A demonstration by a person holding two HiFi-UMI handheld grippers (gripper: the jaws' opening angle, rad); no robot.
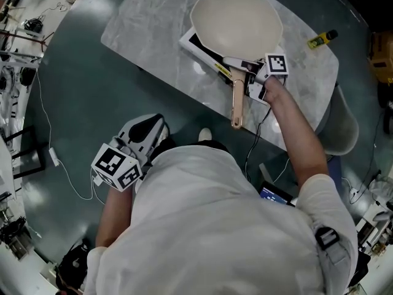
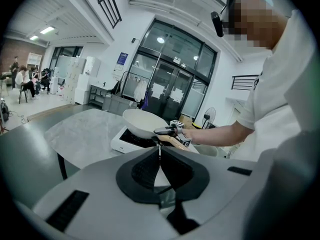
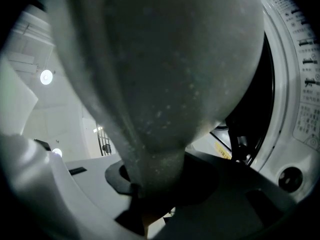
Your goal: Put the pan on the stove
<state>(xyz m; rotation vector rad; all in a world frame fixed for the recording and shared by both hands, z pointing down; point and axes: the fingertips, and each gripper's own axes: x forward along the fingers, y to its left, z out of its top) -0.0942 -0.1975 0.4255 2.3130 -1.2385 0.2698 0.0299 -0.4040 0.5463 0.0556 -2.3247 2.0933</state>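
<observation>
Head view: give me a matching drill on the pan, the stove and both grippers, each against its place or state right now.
Things:
1 pan
2 stove
3 left gripper
4 right gripper

Places or states:
A shut, empty, away from the table
B white-edged, under the pan
C closed on the pan's handle
D cream, over the stove

Pairs: 1-D, 2-B, 3-A, 4-C

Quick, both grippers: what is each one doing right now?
Left gripper: jaws closed, nothing between them.
Right gripper: jaws closed on the tan handle of the cream round pan.
</observation>
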